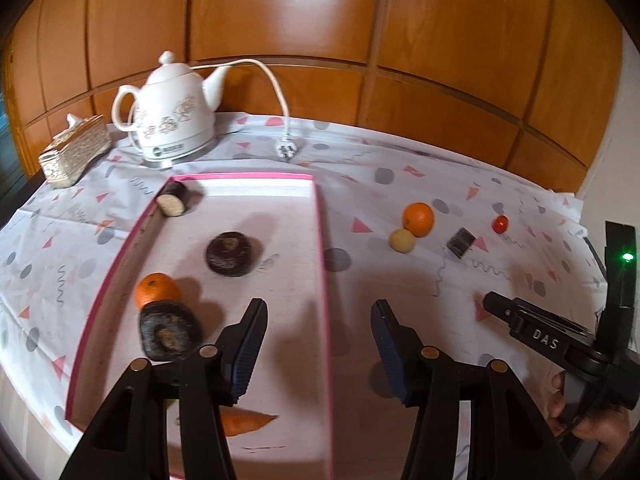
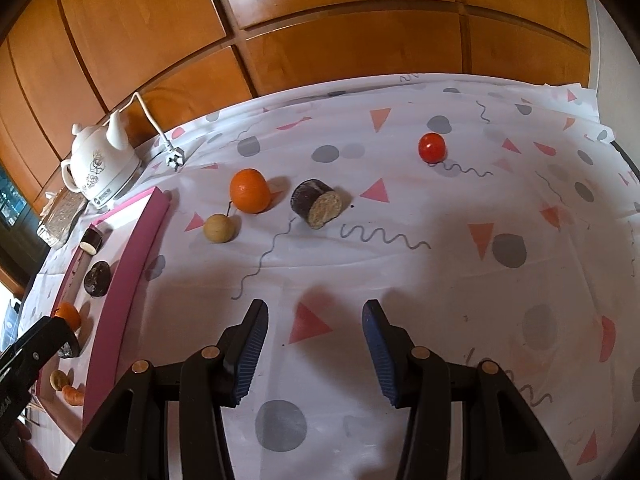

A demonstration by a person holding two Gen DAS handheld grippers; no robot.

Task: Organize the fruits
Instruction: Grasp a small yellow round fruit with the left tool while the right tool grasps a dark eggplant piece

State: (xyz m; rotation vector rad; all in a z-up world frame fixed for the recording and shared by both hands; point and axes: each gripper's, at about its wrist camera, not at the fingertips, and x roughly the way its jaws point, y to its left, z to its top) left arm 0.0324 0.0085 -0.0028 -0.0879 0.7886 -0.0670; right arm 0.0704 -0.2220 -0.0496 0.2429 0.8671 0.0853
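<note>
Both grippers are released and carry nothing: the left gripper (image 1: 318,354) hangs over the right wall of the pink-rimmed tray (image 1: 322,264), and the right gripper (image 2: 316,354) hovers above bare patterned cloth on the worktop (image 2: 460,288). Four pieces are not yet in the tray. In the right wrist view the orange (image 2: 249,191) sits at about 11 o'clock from the gripper, the small tan fruit (image 2: 218,228) just beside it toward 10 o'clock, the dark cut fruit piece (image 2: 316,202) near 12 o'clock, and the cherry tomato (image 2: 431,147) well apart at 1 o'clock. The orange looks firm and round with a dimpled skin, so it should grip well if taken across its widest middle, though it may roll. The tan fruit looks small, smooth and light, likely to slip or roll unless pinched dead centre. The cut piece lies on its side, pale face outward; its curved flanks offer the steadier hold. The tomato appears glossy and thin-skinned, calling for a gentle squeeze. Inside the tray already lie another orange (image 1: 157,290), dark rounds (image 1: 229,253) and a carrot (image 1: 246,423).
</note>
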